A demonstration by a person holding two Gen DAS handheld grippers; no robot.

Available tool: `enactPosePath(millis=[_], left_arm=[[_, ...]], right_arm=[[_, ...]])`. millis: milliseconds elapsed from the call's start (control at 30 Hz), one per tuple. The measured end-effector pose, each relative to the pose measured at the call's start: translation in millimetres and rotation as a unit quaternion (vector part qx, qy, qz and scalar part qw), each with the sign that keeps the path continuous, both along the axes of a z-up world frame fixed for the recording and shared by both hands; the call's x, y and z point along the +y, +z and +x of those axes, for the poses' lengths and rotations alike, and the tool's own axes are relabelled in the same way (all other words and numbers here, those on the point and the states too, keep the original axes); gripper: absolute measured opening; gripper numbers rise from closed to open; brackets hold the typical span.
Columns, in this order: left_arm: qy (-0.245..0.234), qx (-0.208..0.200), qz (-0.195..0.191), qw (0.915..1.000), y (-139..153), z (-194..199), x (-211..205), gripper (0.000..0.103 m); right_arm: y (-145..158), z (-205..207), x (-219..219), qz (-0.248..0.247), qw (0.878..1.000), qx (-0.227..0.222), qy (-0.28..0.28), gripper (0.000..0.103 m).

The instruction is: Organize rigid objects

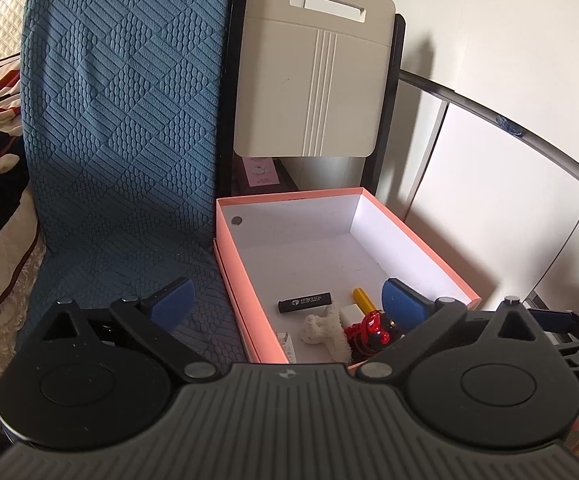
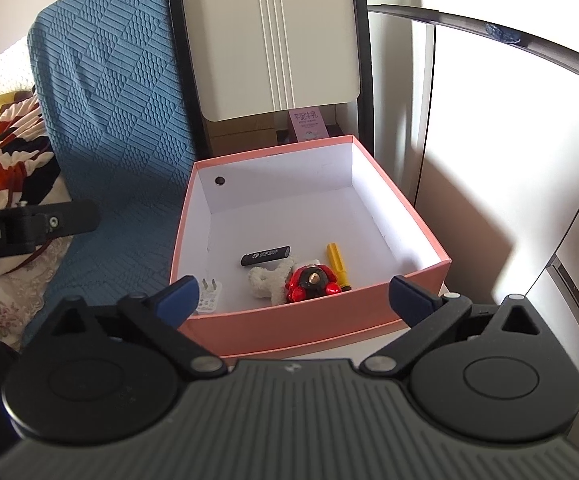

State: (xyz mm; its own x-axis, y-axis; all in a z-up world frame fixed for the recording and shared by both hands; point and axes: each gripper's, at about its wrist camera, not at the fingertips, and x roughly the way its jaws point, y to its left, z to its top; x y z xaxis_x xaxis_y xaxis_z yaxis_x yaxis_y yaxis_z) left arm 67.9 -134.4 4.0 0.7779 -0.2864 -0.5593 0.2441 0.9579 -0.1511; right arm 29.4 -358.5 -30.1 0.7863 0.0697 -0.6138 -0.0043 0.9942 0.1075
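Both tongs, left [image 1: 285,300] and right [image 2: 293,298], hang apart and empty over the pink box [image 2: 309,320], where the black stick [image 2: 266,255], yellow tube [image 2: 337,260], red toy [image 2: 311,282] and charger [image 2: 209,296] lie; any further pick calls for a slow, centred approach.

On the left gripper [image 2: 29,226], at the edge of the right wrist view, white letters read "bot.AI", cut off at the start, while the print on the black stick [image 2: 266,255] in the pink box [image 2: 309,322], on the white plug [image 2: 208,298] and on the pink carton [image 2: 308,125] behind is too small to read.
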Motion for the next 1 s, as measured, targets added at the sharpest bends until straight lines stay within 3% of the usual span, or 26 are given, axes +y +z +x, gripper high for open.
enactPosePath(millis=[1000], left_arm=[[0.003, -0.004, 0.011, 0.9999, 1.9, -0.4, 1.8, 0.102]], right_arm=[[-4.4, 4.6, 2.8, -0.007, 1.000, 0.006, 0.006, 0.103]])
